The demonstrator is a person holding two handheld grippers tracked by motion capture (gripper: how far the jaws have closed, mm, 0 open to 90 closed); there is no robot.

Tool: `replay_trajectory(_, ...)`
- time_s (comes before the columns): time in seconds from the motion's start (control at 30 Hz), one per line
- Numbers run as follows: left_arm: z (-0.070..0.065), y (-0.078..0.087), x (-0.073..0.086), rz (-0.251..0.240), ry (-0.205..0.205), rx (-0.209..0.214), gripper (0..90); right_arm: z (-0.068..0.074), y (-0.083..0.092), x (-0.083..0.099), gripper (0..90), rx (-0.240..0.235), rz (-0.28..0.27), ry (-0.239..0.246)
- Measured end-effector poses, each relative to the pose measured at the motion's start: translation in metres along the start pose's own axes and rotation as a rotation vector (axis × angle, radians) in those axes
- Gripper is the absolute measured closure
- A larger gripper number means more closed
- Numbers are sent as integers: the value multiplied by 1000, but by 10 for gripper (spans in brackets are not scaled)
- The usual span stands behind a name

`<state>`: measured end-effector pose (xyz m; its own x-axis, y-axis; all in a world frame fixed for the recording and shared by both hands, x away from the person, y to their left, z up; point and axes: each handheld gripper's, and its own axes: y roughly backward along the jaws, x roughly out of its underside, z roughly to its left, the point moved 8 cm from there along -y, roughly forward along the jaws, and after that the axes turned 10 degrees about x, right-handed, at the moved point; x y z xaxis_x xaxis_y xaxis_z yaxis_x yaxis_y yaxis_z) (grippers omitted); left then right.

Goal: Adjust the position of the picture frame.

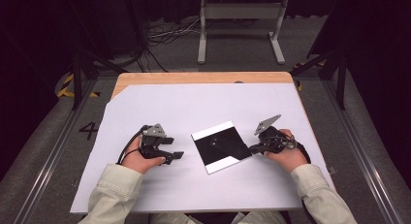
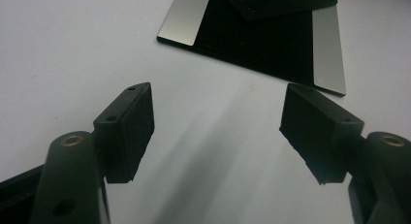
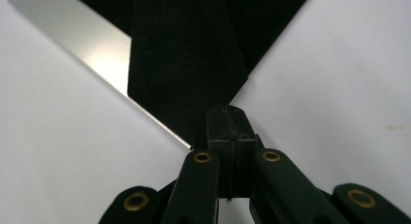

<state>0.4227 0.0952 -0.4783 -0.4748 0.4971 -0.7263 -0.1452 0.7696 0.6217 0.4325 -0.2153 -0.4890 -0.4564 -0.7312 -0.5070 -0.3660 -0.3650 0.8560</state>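
On the white sheet [image 1: 194,112] that covers the table lies a flat square plate [image 1: 221,146], black through the middle with a pale strip along two opposite sides, turned so that its corners point towards the two hands. A smaller black piece [image 1: 228,147] lies on top of it, reaching towards the right-hand corner; whether it is a separate part or fixed to the plate cannot be told. The right gripper [image 1: 252,148] is the nearer one — its jaws are clenched together, their tip at that right corner, and in the right gripper view [image 3: 228,118] the black piece seems to run straight up to them, though it is not plain whether a thin edge is pinched between the pads or the tip merely touches. The left gripper [image 1: 175,156] rests on the sheet just beside the plate's left corner, apart from it, its jaws standing wide with nothing between them [image 2: 218,132] — the plate lies ahead of them. Judging from this, the next move turns on the right corner: the plate lies left of the right tongs, so a push or pull there would slide it towards the waiting left ones.
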Motion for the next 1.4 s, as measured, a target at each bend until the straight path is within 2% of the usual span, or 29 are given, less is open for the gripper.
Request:
replay_trajectory(0.1,3,5,-1,-12,1,-9,287,15,3,-1,900,-22,6,31)
replay_trajectory(0.23,6,10,0,-18,6,-25,287,27,4,-3,900,-39,2,62)
replay_trajectory(0.47,9,12,7,-20,2,-43,288,43,-1,-8,900,-66,-30,73)
replay_trajectory(0.6,11,16,12,-32,8,-58,288,55,-5,-15,900,-102,-53,78)
replay_trajectory(0.7,13,18,16,-45,18,-61,289,61,-7,-19,900,-99,-58,92)
replay_trajectory(0.87,15,19,23,-51,22,-68,288,61,-7,-19,900,-96,-80,84)
replay_trajectory(0.9,15,19,23,-55,17,-72,288,61,-7,-18,900,-96,-76,88)
replay_trajectory(0.97,15,20,24,-65,-9,-83,289,58,-7,-18,900,-65,-57,104)
replay_trajectory(1.03,13,23,24,-85,-26,-89,290,57,-2,-20,900,-66,-77,88)
replay_trajectory(1.1,12,25,24,-91,-38,-90,291,55,1,-20,900,-58,-84,81)
replay_trajectory(1.2,11,27,26,-89,-57,-81,296,49,10,-20,899,-47,-108,44)
replay_trajectory(1.33,8,28,28,-86,-33,-52,307,41,19,-18,892,-25,-143,5)
replay_trajectory(1.4,7,27,27,-90,-39,-38,307,37,23,-17,867,-16,-169,-14)
